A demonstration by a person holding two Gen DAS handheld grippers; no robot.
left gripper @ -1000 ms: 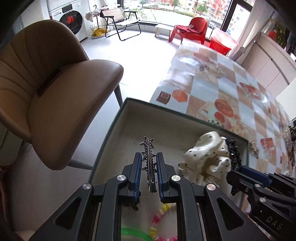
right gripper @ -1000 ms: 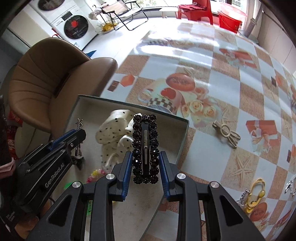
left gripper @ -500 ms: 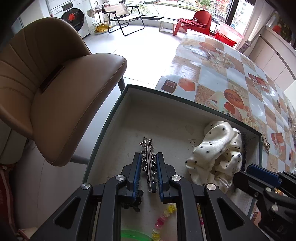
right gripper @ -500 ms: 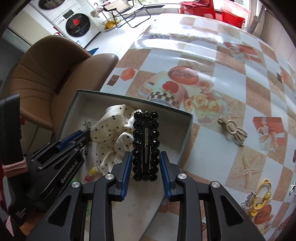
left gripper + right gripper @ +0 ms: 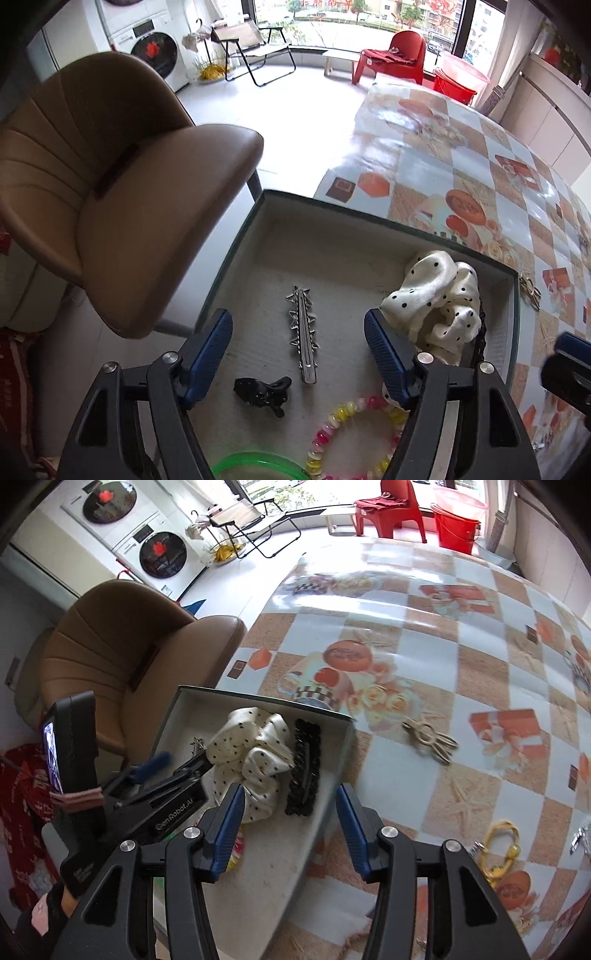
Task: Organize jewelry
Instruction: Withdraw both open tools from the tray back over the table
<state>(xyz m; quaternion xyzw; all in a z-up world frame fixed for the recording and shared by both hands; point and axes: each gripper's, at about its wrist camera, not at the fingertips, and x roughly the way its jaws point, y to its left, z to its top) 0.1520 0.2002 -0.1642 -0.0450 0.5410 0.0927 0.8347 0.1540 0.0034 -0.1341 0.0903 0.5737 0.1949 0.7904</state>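
Left gripper (image 5: 298, 347): fingers just opened, released, over the box (image 5: 388, 230); silver clip (image 5: 303, 339) lies free on its floor between them. Right gripper (image 5: 290, 830): fingers just opened, empty. Beyond, black clip (image 5: 304, 768) rests in the box beside the scrunchie (image 5: 251, 753).

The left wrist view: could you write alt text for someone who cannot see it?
A hand-held left gripper hangs open over a shallow box, its jaws just opened, with a silver star hair clip lying loose on the floor between them. Nearby lie a black claw clip, a polka-dot scrunchie and a pink-and-yellow bead bracelet.
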